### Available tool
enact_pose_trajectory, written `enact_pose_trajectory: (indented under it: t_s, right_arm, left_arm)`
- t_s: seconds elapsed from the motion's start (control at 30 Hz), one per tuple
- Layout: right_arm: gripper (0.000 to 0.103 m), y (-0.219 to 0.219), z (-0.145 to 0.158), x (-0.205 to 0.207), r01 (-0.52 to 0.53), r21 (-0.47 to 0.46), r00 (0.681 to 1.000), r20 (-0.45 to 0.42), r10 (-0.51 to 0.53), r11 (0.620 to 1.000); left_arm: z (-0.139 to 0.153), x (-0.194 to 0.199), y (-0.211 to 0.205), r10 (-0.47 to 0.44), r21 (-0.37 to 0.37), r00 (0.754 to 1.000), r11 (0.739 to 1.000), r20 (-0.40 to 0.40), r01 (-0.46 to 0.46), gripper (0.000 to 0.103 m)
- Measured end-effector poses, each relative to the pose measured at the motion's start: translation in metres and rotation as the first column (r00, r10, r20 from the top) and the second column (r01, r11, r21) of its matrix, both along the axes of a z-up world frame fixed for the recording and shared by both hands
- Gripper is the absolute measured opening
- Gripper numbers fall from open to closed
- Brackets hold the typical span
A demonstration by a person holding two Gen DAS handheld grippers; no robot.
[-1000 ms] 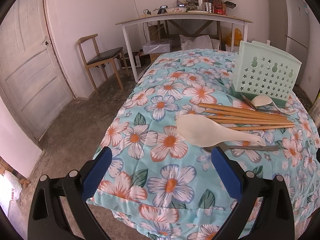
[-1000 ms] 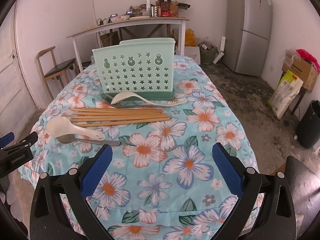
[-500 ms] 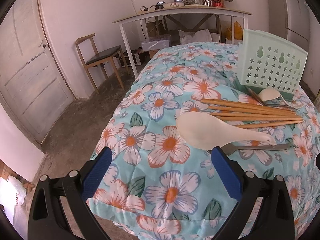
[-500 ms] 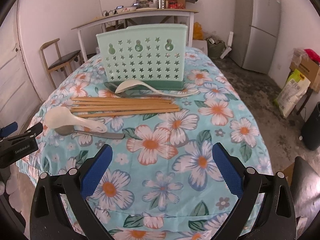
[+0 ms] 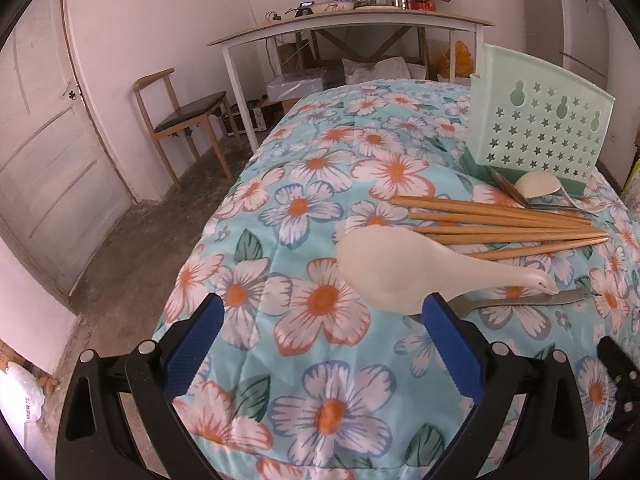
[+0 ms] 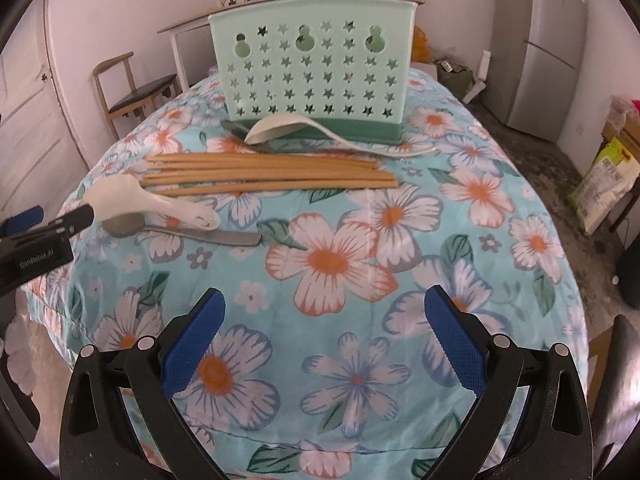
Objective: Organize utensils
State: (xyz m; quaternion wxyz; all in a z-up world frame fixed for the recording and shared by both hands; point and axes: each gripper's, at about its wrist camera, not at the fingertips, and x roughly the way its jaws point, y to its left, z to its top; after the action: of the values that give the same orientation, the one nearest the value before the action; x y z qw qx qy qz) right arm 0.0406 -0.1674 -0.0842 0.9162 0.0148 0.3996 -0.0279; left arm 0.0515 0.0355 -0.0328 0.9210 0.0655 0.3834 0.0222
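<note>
A mint green utensil holder (image 6: 314,66) with star cut-outs stands at the far end of the flowered cloth; it also shows in the left wrist view (image 5: 540,126). Several wooden chopsticks (image 6: 272,174) lie in front of it, also in the left wrist view (image 5: 504,226). A white rice paddle (image 5: 404,270) lies over a metal spoon (image 5: 520,300); both show in the right wrist view, paddle (image 6: 148,202), spoon (image 6: 180,230). A second white spoon (image 6: 320,128) lies against the holder's base. My left gripper (image 5: 320,348) is open, just short of the paddle. My right gripper (image 6: 322,338) is open above bare cloth.
The cloth-covered table (image 6: 400,400) drops off at its near and side edges. A wooden chair (image 5: 184,116) and a white desk (image 5: 352,28) stand behind on the left. A grey fridge (image 6: 536,44) and a sack (image 6: 608,184) stand on the right.
Both grippers have moved forward and lower toward the utensils. The left gripper has closed in on the rice paddle. Both stay open.
</note>
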Motion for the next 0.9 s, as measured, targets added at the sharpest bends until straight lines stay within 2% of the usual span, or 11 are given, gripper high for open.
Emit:
enact_pose_trajectory:
  t_s: [0.27,0.5,0.67,0.73,0.9]
  right_arm:
    - [0.095,0.001,-0.01,0.003,-0.012,0.003,1.0,0.008,0.012,1.0]
    - [0.095,0.001,-0.014,0.001,-0.016,0.006,0.999,0.046,0.016,1.0]
    - [0.095,0.001,-0.015,-0.001,-0.017,0.001,0.998,0.061,0.017,1.0]
    - [0.095,0.0,-0.015,-0.001,-0.017,0.001,0.998,0.064,0.017,1.0]
    - [0.095,0.001,-0.015,-0.002,-0.017,0.0,0.998,0.068,0.017,1.0]
  left_arm:
    - [0.003,0.004,0.002,-0.046,-0.068,0.998,0.997,0.04,0.048,0.095]
    - [0.0,0.018,0.014,-0.068,-0.219,0.998,0.973,0.013,0.069,0.079]
    - [-0.006,0.033,0.028,-0.061,-0.36,0.998,0.932,-0.03,0.046,0.062]
    - [-0.01,0.038,0.034,-0.055,-0.402,0.997,0.915,-0.054,0.028,0.053]
    - [-0.019,0.045,0.046,-0.046,-0.486,0.994,0.874,-0.101,-0.009,0.041]
